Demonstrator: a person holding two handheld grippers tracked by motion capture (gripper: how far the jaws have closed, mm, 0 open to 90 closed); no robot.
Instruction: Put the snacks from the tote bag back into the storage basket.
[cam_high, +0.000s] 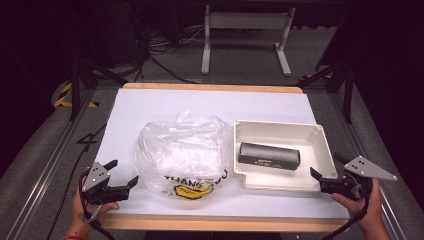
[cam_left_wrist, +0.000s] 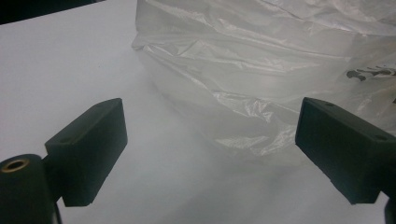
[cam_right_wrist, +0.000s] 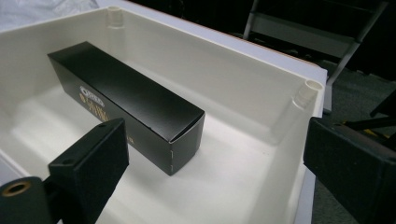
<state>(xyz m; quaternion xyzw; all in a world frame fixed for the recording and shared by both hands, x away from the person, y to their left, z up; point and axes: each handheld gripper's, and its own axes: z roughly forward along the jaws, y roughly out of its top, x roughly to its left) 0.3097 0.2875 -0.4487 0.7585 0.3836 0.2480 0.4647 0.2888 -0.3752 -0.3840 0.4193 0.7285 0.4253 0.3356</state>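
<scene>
Two tongs, left (cam_high: 122, 173) and right (cam_high: 316, 178), both wide open, empty; one plastic bag (cam_high: 181, 150); one tray (cam_high: 325, 150); one black box (cam_high: 269, 155).

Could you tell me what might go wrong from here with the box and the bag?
The box lies loose in the tray; open right tongs could push it along instead of gripping. The bag is thin and crumpled, so the open left tongs may pinch both layers or slip off.

A crumpled clear plastic bag (cam_high: 181, 152) lies beside a white tray (cam_high: 325, 150) holding a long black box (cam_high: 269, 155); the left gripper (cam_high: 125, 173) and right gripper (cam_high: 316, 175) flank them, jaws apart.
</scene>
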